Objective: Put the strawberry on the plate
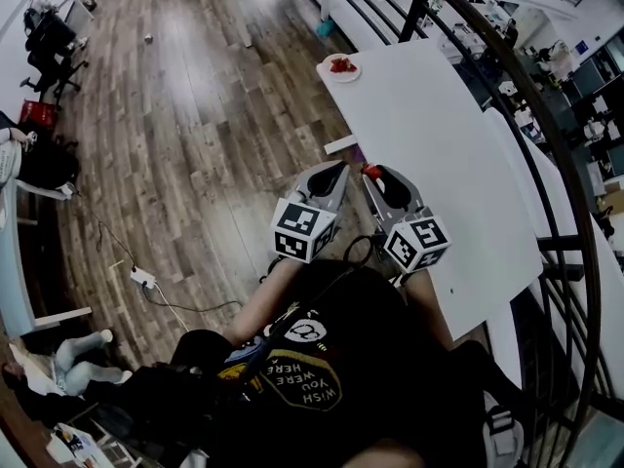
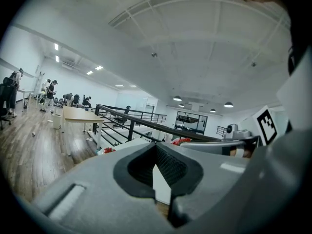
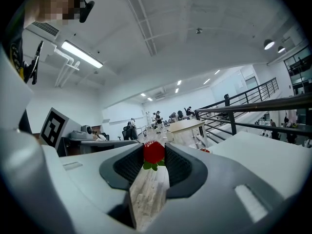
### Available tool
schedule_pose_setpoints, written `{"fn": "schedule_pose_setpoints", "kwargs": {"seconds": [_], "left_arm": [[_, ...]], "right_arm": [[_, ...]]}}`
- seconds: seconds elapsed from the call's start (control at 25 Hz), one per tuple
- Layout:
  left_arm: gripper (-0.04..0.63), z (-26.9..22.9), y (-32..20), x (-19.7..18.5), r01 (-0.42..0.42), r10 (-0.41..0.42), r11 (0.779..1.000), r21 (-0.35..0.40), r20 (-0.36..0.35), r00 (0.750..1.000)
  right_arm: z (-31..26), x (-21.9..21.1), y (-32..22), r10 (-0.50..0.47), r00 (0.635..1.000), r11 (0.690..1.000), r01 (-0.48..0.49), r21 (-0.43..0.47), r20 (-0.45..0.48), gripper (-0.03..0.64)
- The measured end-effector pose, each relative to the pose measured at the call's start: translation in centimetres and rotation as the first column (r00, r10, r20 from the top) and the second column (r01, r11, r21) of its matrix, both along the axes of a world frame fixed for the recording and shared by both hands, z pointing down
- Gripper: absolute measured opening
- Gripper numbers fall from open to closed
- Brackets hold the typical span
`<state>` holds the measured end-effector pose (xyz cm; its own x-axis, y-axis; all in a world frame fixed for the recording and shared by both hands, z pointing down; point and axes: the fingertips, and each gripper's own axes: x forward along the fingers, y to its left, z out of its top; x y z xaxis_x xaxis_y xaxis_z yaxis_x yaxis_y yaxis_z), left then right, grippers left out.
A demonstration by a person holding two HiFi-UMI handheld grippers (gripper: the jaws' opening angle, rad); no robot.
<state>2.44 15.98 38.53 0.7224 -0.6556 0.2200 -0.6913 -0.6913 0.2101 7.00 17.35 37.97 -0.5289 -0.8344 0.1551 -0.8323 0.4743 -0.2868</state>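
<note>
The white table (image 1: 439, 135) carries the plate (image 1: 328, 69) well ahead of the right gripper (image 1: 374, 176), which pinches the strawberry (image 3: 154, 151); the left gripper (image 1: 338, 170) is closed and empty.

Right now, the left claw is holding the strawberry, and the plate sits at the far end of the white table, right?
No: the right claw holds the strawberry, as the right gripper view shows; the left claw is shut and empty. The plate does sit at the far end of the table.
</note>
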Motion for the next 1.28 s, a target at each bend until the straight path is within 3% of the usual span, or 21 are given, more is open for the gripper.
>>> {"fn": "schedule_pose_setpoints", "kwargs": {"seconds": [0.56, 1.0, 1.28], "left_arm": [[0.002, 3.0, -3.6, -5.7, -0.021, 0.019, 0.996, -0.089, -0.018, 1.000], [0.002, 3.6, -8.9, -5.1, 0.018, -0.020, 0.994, -0.106, -0.018, 1.000], [0.003, 2.6, -13.1, -2.0, 0.014, -0.015, 0.996, -0.089, -0.009, 1.000]], "right_arm": [[1.6, -5.5, -4.0, 0.020, 1.000, 0.999, -0.021, -0.048, -0.023, 0.137], [2.5, -4.9, -9.7, -0.027, 0.999, 0.997, 0.025, -0.077, -0.029, 0.137], [1.8, -2.1, -13.7, -0.034, 0.999, 0.998, 0.032, -0.057, -0.022, 0.137]]}}
